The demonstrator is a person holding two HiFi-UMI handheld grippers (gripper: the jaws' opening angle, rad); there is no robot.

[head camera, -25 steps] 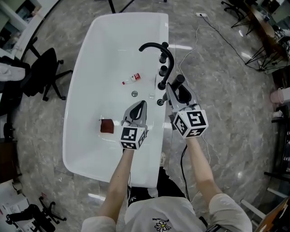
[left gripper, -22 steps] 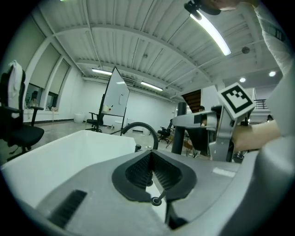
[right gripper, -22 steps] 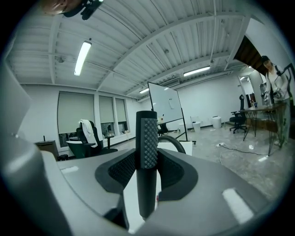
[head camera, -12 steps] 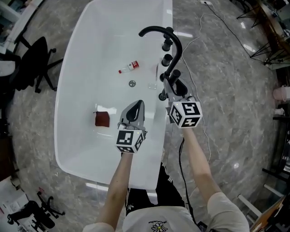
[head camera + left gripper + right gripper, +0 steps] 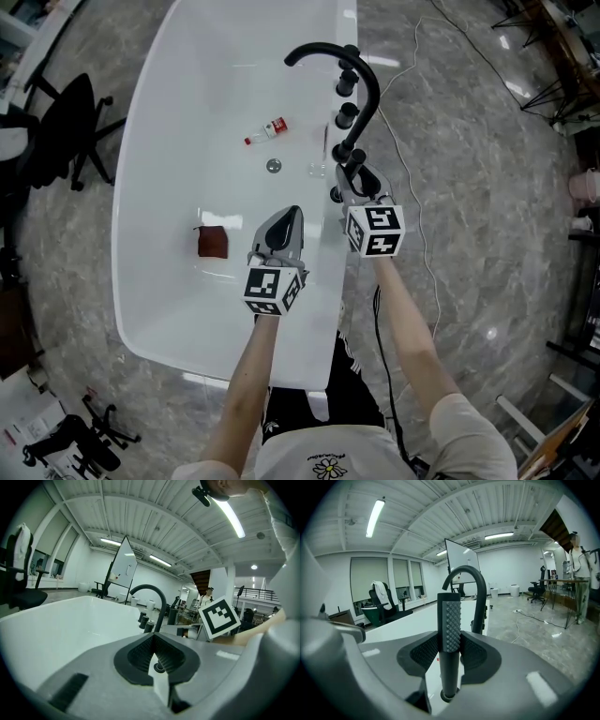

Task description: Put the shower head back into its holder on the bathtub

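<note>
A black stick shower head [image 5: 449, 634] stands upright between the jaws of my right gripper [image 5: 450, 639], which is shut on it. Its lower end sits at the round holder [image 5: 447, 696] on the rim of the white bathtub [image 5: 159, 141]. In the head view my right gripper [image 5: 355, 178] is at the tub's right rim, just below the arched black faucet [image 5: 361, 75]. My left gripper [image 5: 288, 216] hovers over the tub's inside, shut and empty. In the left gripper view the closed left gripper [image 5: 153, 638] points towards the faucet [image 5: 152, 591].
Black knobs [image 5: 346, 114] line the rim by the faucet. Inside the tub lie a small bottle [image 5: 265, 132], a drain [image 5: 273, 166] and a brown square [image 5: 213, 242]. A cable [image 5: 412, 103] runs over the marble floor at the right; an office chair [image 5: 56, 122] stands at the left.
Both grippers have sunk. The right one has brought the shower head down to the rim beside the faucet. The left one dropped slightly over the tub, still shut.
</note>
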